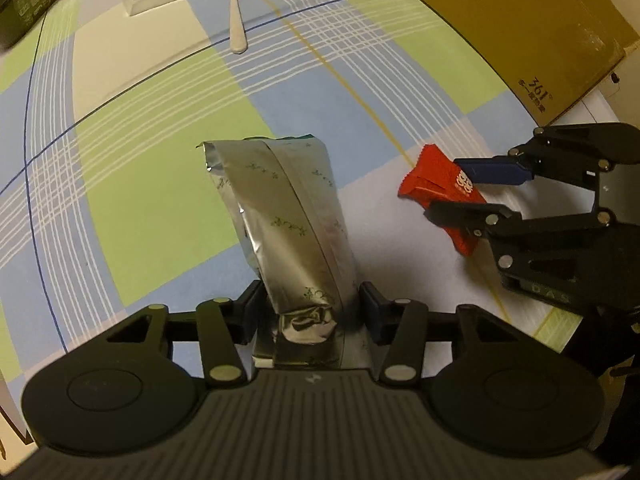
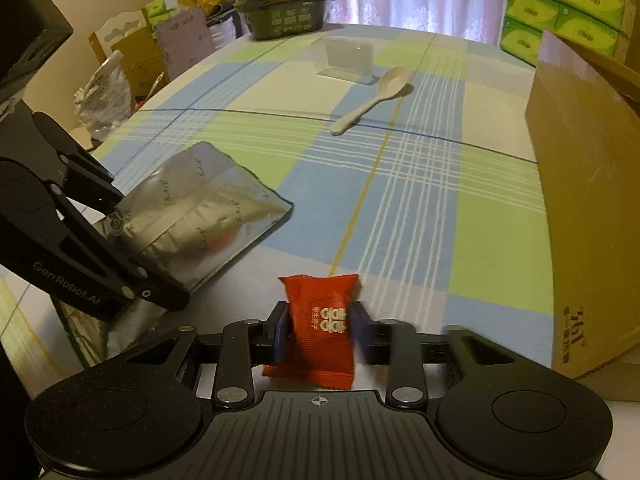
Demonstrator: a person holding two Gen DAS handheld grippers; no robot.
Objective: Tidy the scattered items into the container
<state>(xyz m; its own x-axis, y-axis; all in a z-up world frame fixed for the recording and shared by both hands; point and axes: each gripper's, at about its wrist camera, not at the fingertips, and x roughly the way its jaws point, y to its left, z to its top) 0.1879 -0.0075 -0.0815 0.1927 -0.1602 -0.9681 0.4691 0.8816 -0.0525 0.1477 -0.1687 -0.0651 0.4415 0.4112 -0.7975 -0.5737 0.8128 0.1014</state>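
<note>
Red packet [image 2: 320, 328] between right gripper [image 2: 320, 330] fingers

Glossy foil pouch [image 1: 288, 216] — matt cardboard box [image 2: 588, 216]

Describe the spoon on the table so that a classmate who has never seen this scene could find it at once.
Start at the tall cardboard box on the plaid tablecloth. Look left and farther back, near a clear plastic stand. The spoon lies flat there, the only plain white utensil, unlike the wrapped packets nearer the grippers.
</note>
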